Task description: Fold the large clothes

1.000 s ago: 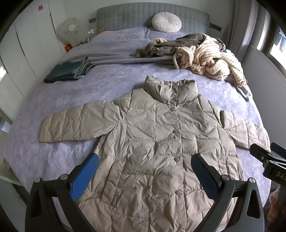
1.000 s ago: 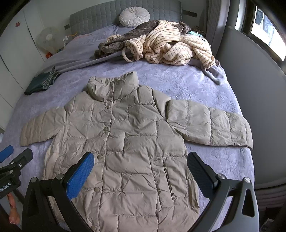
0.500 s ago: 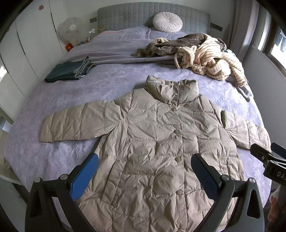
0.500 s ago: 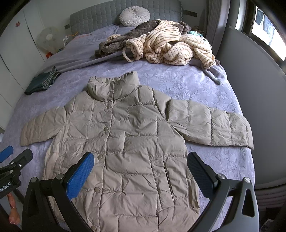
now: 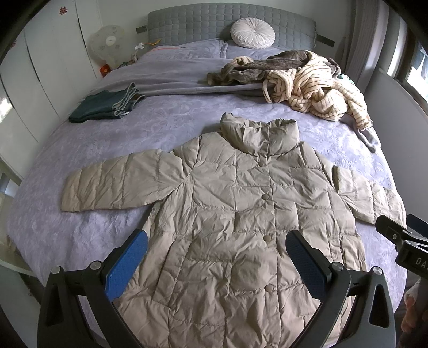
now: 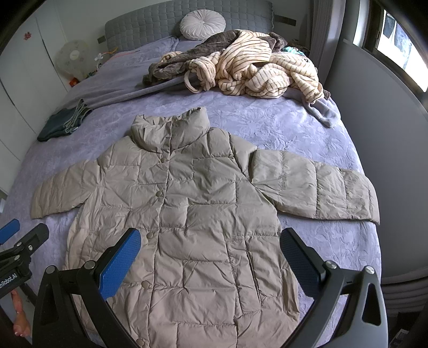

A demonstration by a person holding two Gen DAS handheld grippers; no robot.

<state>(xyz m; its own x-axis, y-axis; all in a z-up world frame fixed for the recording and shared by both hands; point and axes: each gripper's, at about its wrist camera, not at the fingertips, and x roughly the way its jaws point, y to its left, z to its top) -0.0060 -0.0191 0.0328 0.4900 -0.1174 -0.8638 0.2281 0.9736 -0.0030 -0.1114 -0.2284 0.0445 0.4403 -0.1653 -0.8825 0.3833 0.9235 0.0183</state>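
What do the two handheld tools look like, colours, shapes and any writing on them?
Both match. The left tool and right tool each have a black, Y-shaped frame with triangular cut-outs and silver screw heads. Each finger carries a flat blue pad with a fine dotted texture. White lettering shows on the bodies, cut off by the frame edges: "DA" on the right tool, "nRobot.AI" on the left. No cables or sleeves visible.

Bedroom, bed [image 5: 165, 125] (quilted headboard [image 5: 187, 24]), wardrobe [image 5: 48, 67]
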